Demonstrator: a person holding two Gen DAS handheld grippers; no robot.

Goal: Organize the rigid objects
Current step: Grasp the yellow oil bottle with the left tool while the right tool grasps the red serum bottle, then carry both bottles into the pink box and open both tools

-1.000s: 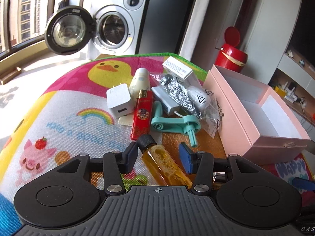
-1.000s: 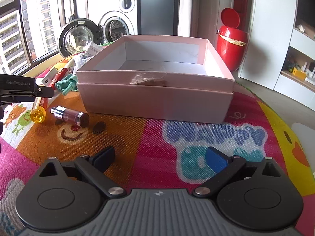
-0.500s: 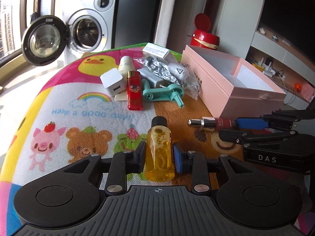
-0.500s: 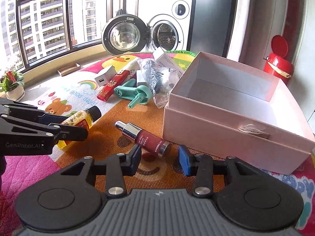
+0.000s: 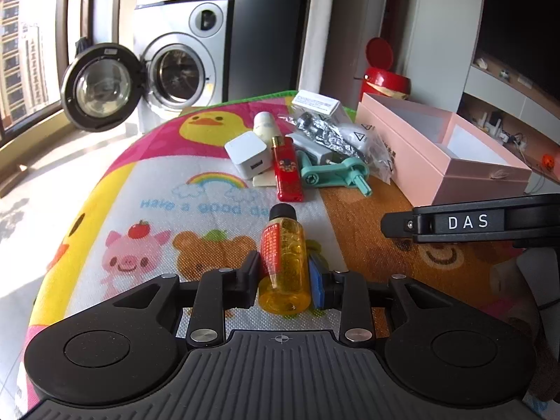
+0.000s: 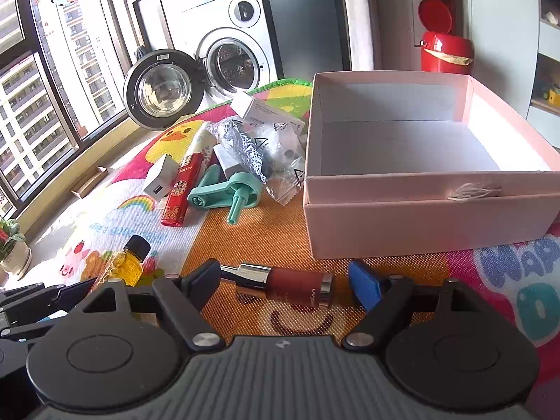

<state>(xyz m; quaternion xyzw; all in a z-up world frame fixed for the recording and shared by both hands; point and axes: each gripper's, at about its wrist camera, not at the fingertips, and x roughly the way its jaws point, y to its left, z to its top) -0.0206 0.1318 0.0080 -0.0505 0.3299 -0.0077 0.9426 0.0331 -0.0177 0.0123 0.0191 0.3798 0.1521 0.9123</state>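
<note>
My left gripper is shut on a small yellow bottle with a black cap, held just above the mat; the bottle also shows in the right wrist view. My right gripper is open, its fingers on either side of a dark red tube with silver ends that lies crosswise on the orange mat patch. An empty pink box stands open just behind the tube; it shows at the right in the left wrist view.
A pile lies left of the box: white charger cube, red lighter, teal plastic part, foil packet, white carton. A washing machine with open door and a red bin stand behind the cartoon mat.
The left gripper closed on the yellow bottle and lifted it slightly. The right gripper swung left toward the dark red tube, then opened wider around it.
</note>
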